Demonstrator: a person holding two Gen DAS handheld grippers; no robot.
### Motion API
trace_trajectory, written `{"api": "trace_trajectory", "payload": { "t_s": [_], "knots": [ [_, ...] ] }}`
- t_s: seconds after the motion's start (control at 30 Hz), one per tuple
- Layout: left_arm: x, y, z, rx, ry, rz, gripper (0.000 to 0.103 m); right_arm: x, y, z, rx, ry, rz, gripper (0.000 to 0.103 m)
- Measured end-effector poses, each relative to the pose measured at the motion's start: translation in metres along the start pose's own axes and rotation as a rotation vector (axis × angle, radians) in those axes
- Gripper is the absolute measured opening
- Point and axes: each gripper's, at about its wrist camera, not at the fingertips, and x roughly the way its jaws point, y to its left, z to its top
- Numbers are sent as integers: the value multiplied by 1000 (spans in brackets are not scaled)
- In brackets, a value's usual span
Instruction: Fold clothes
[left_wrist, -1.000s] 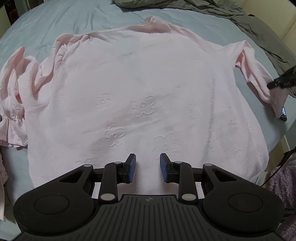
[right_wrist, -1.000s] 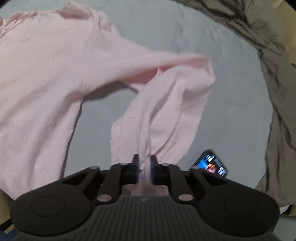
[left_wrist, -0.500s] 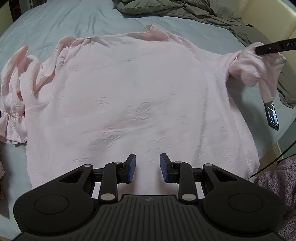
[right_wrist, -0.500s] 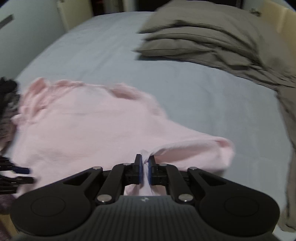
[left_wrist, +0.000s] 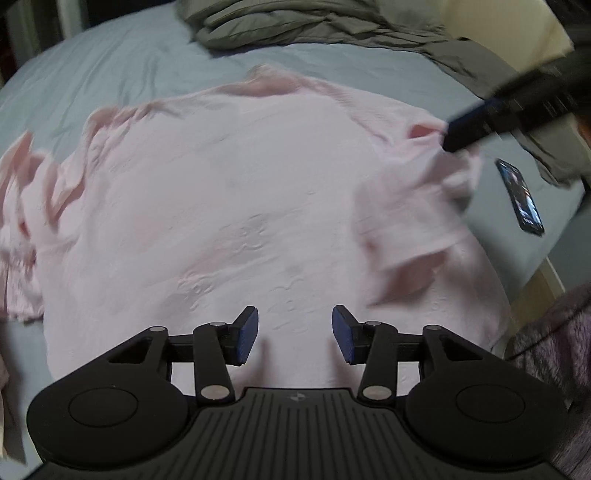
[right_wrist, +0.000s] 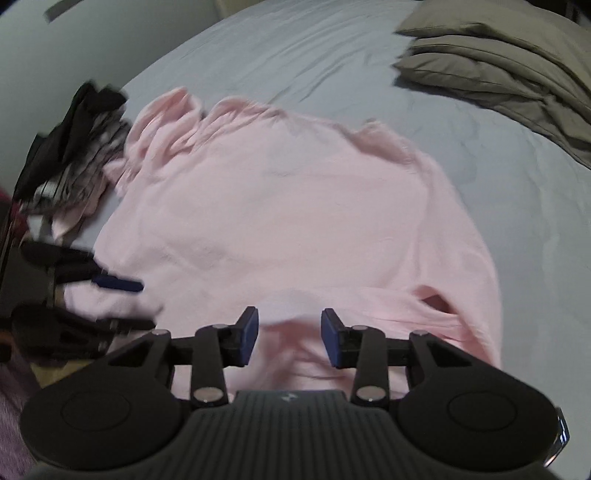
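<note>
Both grippers stand with their blue pads well apart and nothing between them: the left gripper (left_wrist: 294, 334) hangs over the hem of the pink top (left_wrist: 236, 206), the right gripper (right_wrist: 289, 338) over its right side. That top lies spread flat on the grey-blue bed sheet (left_wrist: 110, 66), long axis running from hem near the left gripper away to the collar. Its right sleeve (right_wrist: 388, 306) lies folded inward across the body, just ahead of the right gripper; the left sleeve (left_wrist: 22, 206) is still spread out, bunched, off to the left gripper's side, so that arm is nearer it. Beyond lie an olive duvet (right_wrist: 498, 55), a phone (left_wrist: 521, 195) and dark clothes (right_wrist: 74, 147). No writing is legible.
</note>
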Motion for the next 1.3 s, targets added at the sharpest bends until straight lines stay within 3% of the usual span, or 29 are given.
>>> {"api": "trace_trajectory", "payload": {
  "t_s": [0.27, 0.47, 0.63, 0.67, 0.7, 0.8, 0.9, 1.0, 1.17, 1.23, 1.3],
  "knots": [
    [6, -44, 8, 178, -65, -15, 45, -8, -33, -12, 71, -14, -105, 46],
    [21, -77, 26, 245, -100, -7, 50, -7, -58, -22, 120, -9, -223, 53],
    [47, -103, 43, 305, -69, 75, 50, -16, -88, -32, 192, -34, -305, 56],
    [52, -104, 45, 300, -52, 77, 45, -18, -93, -34, 200, -38, -320, 56],
    [56, -102, 47, 280, -29, 58, 31, -19, -98, -35, 209, -41, -334, 56],
    [67, -97, 52, 222, 37, 4, 14, -20, -110, -40, 226, -38, -359, 56],
    [68, -97, 52, 215, 60, -20, 4, -18, -119, -45, 238, -24, -356, 56],
    [67, -94, 53, 152, 91, -132, 2, -17, -122, -47, 229, -18, -369, 56],
    [50, -82, 53, -68, 96, -570, 1, -25, -125, -46, 219, -36, -397, 56],
    [41, -76, 49, -135, 88, -724, 1, -27, -125, -45, 225, -45, -397, 56],
    [41, -66, 42, -231, 105, -831, 1, -26, -123, -45, 219, -42, -396, 56]
  ]
}}
